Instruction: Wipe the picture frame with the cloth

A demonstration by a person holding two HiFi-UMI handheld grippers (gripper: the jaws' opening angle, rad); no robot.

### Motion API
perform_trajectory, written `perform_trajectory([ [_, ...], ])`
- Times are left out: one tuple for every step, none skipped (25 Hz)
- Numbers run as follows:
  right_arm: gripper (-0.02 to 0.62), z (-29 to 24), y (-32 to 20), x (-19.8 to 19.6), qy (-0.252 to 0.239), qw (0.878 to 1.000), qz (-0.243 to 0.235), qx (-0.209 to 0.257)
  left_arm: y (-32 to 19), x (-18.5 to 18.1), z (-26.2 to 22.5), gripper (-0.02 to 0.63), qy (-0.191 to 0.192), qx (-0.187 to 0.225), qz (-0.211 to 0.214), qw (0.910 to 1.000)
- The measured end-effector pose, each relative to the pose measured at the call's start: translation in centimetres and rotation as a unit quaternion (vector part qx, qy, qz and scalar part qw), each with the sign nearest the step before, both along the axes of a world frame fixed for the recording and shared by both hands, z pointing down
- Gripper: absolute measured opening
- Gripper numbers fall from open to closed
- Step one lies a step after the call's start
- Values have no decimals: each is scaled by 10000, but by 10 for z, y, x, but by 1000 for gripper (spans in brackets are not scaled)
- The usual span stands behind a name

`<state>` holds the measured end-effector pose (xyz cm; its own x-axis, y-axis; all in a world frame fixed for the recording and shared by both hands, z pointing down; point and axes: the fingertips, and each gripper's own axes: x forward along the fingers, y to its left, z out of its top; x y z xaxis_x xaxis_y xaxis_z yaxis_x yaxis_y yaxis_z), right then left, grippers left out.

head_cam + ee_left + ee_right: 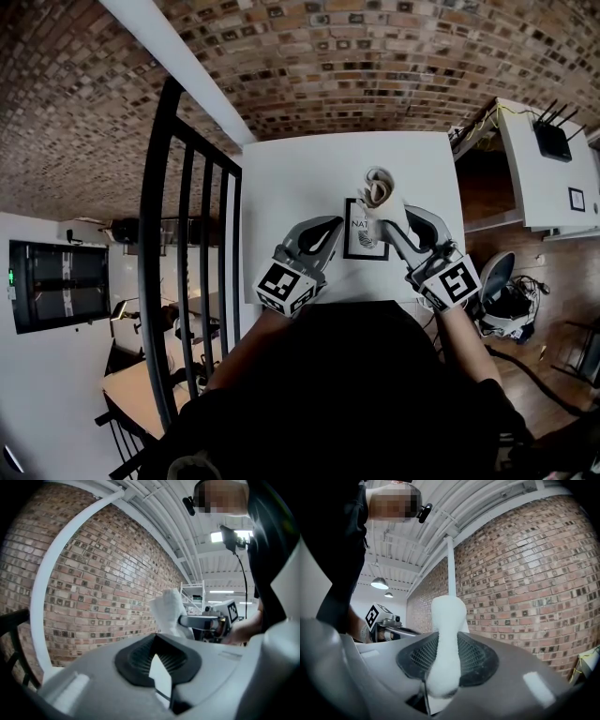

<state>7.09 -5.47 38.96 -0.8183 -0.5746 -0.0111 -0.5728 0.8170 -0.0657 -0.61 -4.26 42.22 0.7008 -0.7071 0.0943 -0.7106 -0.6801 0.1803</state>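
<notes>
A small black-edged picture frame (365, 240) with a white print lies on the white table (300, 178). The jaws of my left gripper (336, 230) are closed at the frame's left edge; in the left gripper view a thin white sliver with a dark edge (160, 679) sits between the pads. Over the frame's top right corner my right gripper (386, 220) is shut on a bunched white cloth (379, 190). That cloth (447, 644) stands up between the right pads and also shows as a white bunch (170, 612) in the left gripper view.
A brick wall (375, 66) runs behind the table. A black railing (187, 234) stands to the left. At the right are a white shelf with a black router (552, 141) and a chair (494, 281) on a wooden floor.
</notes>
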Motion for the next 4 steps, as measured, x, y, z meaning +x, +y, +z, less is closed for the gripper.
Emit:
perform_trajectory([
  [115,1,1,0,15,10000,-12,-15,0,0,1,0,-3,-7,0,10000],
  [115,0,2,-1,2,10000,-31,1,1,1,2,0,-8,-13,3,10000],
  [115,-1,2,-1,-32,10000,-49,40,1,1,2,0,-16,-18,7,10000],
  [115,-2,2,-1,-71,9999,-66,84,2,1,3,0,-24,-24,12,10000],
])
